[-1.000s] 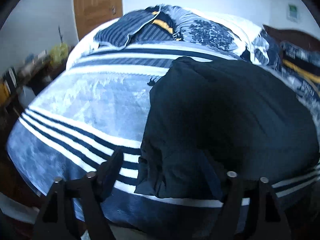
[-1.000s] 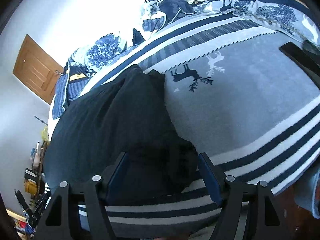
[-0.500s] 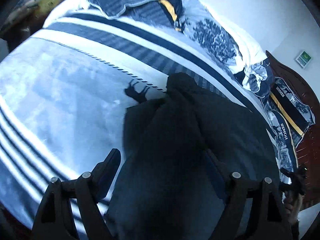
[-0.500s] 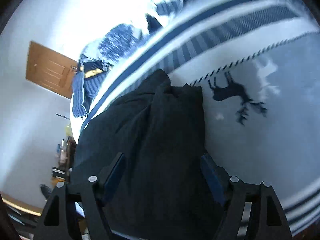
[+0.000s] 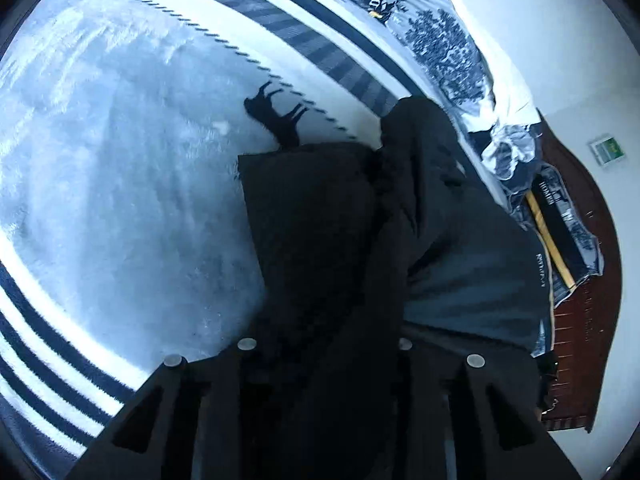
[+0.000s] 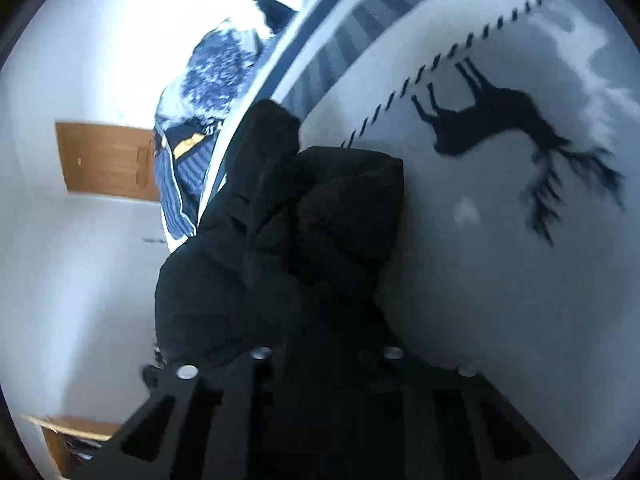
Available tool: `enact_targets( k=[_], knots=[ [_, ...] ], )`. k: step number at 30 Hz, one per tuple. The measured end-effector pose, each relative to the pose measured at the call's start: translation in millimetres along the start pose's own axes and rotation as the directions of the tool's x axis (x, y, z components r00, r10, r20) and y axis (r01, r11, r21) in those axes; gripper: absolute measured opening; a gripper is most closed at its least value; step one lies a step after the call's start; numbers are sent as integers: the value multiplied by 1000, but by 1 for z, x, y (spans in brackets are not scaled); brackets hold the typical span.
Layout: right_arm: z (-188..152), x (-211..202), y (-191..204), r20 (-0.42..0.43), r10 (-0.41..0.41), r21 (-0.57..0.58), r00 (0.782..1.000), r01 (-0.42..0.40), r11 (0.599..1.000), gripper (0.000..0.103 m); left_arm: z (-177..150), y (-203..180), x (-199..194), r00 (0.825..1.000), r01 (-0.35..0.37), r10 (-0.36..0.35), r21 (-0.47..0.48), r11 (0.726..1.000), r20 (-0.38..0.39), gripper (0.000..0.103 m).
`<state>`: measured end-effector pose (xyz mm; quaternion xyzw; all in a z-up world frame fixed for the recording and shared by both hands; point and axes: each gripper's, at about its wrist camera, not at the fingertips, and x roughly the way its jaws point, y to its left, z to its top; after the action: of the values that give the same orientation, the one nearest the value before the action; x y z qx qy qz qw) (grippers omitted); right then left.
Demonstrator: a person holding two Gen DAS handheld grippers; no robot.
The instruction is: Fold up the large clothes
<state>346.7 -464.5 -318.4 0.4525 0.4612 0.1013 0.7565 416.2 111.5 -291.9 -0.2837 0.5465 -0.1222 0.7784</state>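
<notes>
A large black padded jacket (image 5: 360, 240) lies on a grey-blue bed blanket (image 5: 120, 180) with a black deer print. In the left wrist view my left gripper (image 5: 324, 356) is shut on the jacket's near hem, the fabric bunched between the fingers and hiding their tips. In the right wrist view the same jacket (image 6: 288, 248) rises in a bunched fold, and my right gripper (image 6: 324, 360) is shut on its near edge. Both grippers hold the hem lifted over the jacket's body. A dark grey lining panel (image 5: 472, 292) shows on the right.
Patterned blue pillows and bedding (image 5: 448, 36) pile at the far side of the bed. A dark wooden headboard (image 5: 580, 320) stands at the right. A wooden door (image 6: 108, 160) and a wooden shelf (image 6: 68, 440) show at the left in the right wrist view.
Both grippers have closed on the jacket's near hem and lifted it forward over the jacket. The views have tilted and moved further over the bed.
</notes>
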Motion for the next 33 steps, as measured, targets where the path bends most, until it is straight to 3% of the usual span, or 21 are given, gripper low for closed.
enact_targets(
  k=[3, 5, 7, 14, 22, 27, 33],
  knots=[
    [4, 5, -15, -1, -3, 104, 1000, 3, 995, 33, 4, -2, 4, 995, -88, 89, -22, 996, 35, 57],
    [5, -2, -5, 32, -71, 112, 997, 67, 992, 45, -3, -3, -5, 994, -93, 98, -76, 993, 55, 57],
    [-4, -22, 19, 98, -188, 70, 977, 182, 981, 69, -13, -7, -19, 990, -105, 111, -66, 992, 90, 57],
    [-45, -77, 69, 171, -114, -39, 979, 122, 992, 72, -53, -26, -89, 977, -102, 99, 7, 995, 190, 62],
    [-54, -110, 138, 172, -27, -170, 985, 57, 984, 72, -42, -83, -132, 970, -82, 60, 87, 993, 235, 72],
    [-35, -93, 166, 141, 7, -189, 990, 21, 982, 73, -5, -111, -102, 976, -98, 76, 102, 990, 202, 73],
    [20, -18, 180, 81, -2, -185, 997, 17, 983, 73, 56, -144, -39, 983, -89, 64, 143, 986, 171, 73]
  ],
)
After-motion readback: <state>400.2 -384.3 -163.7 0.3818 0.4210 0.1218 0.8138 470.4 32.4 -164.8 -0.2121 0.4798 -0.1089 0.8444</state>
